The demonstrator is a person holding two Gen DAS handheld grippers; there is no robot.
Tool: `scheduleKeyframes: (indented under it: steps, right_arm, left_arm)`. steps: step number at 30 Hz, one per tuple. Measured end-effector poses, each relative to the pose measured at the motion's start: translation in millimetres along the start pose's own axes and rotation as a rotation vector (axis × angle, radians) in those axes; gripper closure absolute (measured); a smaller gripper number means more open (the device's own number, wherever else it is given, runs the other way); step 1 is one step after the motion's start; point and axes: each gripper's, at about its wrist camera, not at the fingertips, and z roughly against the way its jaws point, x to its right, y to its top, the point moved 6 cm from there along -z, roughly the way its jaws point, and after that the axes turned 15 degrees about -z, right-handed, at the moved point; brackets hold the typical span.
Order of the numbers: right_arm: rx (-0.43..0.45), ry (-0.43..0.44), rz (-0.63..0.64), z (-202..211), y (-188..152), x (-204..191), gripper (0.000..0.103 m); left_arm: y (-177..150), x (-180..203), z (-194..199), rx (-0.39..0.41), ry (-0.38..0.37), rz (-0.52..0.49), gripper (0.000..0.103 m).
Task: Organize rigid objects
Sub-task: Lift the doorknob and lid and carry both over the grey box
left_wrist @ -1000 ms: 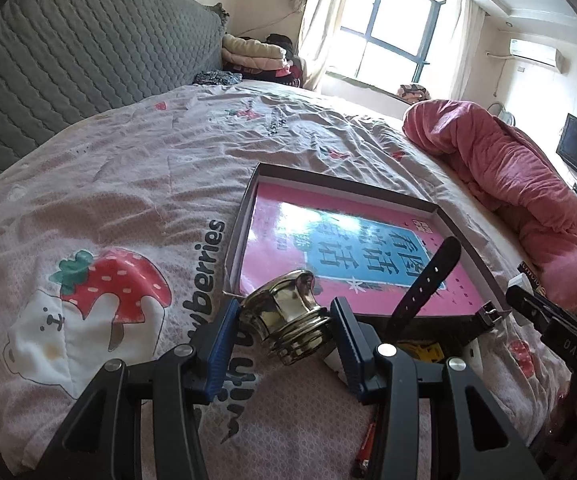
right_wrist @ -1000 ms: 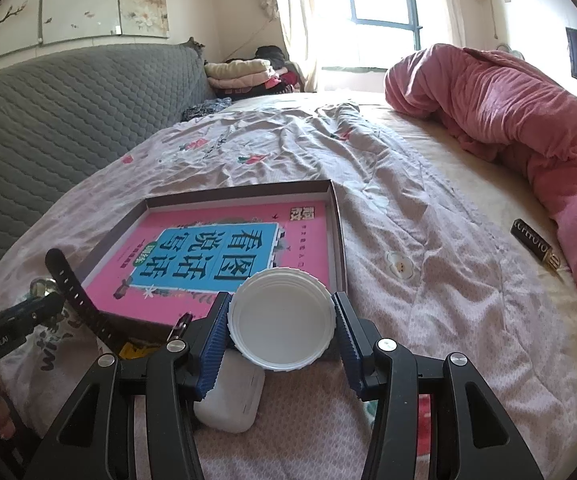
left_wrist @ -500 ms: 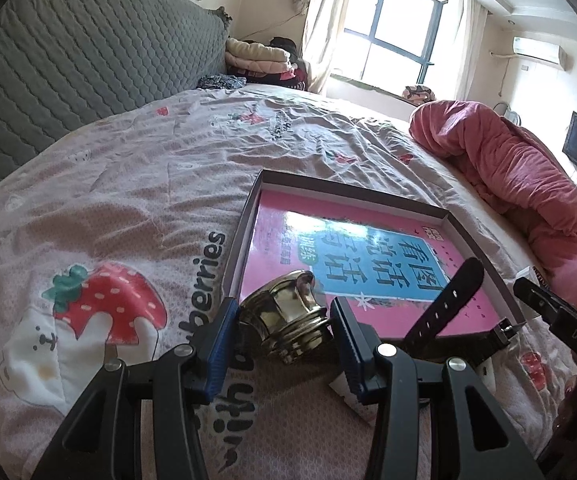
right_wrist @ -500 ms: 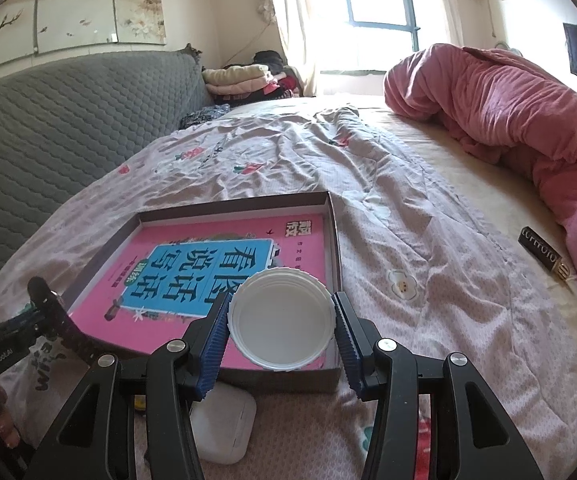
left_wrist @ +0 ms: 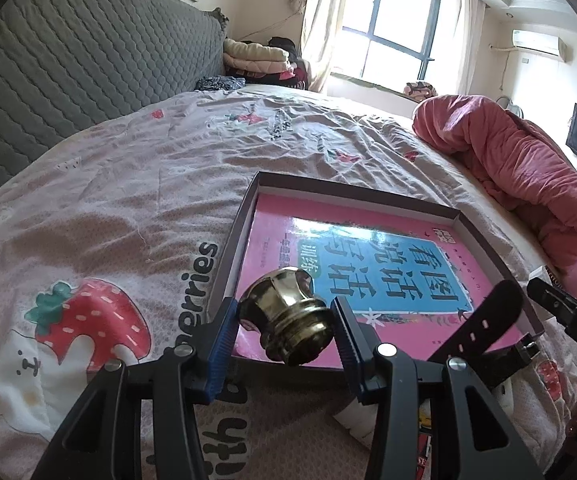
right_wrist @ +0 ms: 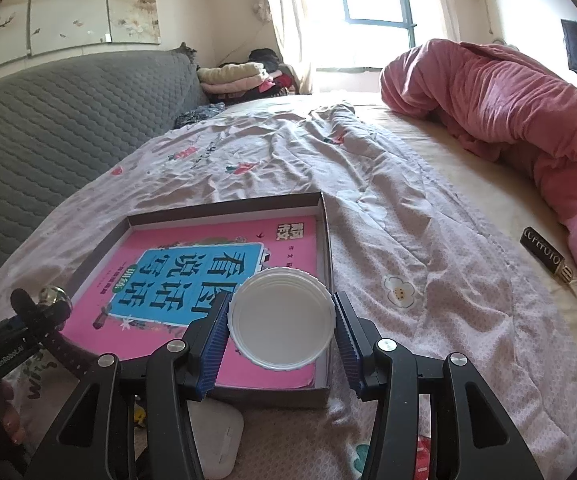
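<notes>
Brass knob [left_wrist: 288,314] sits clamped between the blue pads of the left claw [left_wrist: 286,332], held over the near left corner of the shallow box [left_wrist: 232,248], tilted with its faceted head pointing away. That box lies on the bed [left_wrist: 108,200], and a pink book [left_wrist: 368,264] with a blue title panel covers its floor. Right of the knob, at the box's near right corner, a black watch strap [left_wrist: 484,328] stands up at a slant. Past the box's right wall, a pink duvet [left_wrist: 528,160] is heaped along the bed.

In the right wrist view, the white lid [right_wrist: 282,318] is gripped at its rim by the right claw [right_wrist: 282,332], hollow side toward the camera, over the box's near right corner. Just short of the box's near wall, below the lid, a white case [right_wrist: 218,440] lies on the bed. Well right of the box, a black bar with lettering [right_wrist: 544,254] rests near the duvet.
</notes>
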Motion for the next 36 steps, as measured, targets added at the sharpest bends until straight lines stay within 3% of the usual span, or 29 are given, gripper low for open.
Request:
scheduleKeyframes:
  steps: [16, 26, 32, 36]
  right_arm:
    - [-0.039, -0.042, 0.069, -22.2, -6.1, -4.9, 0.052]
    - [-0.099, -0.017, 0.061, -38.9, -6.8, -4.4, 0.052]
    - [-0.114, -0.054, 0.149, -45.7, -8.7, -10.6, 0.052]
    - [-0.199, -0.057, 0.249, -53.4, -18.6, -23.0, 0.052]
  left_arm:
    - [1.7, 3.3, -13.1, -0.015, 0.008, -0.02, 0.056]
    - [2.7, 6.7, -20.0, -0.028, 0.037, -0.053, 0.056]
    - [2.6, 8.9, -22.6, -0.034, 0.059, -0.078, 0.056]
    - [1.6, 8.9, -22.7, -0.034, 0.058, -0.079, 0.056]
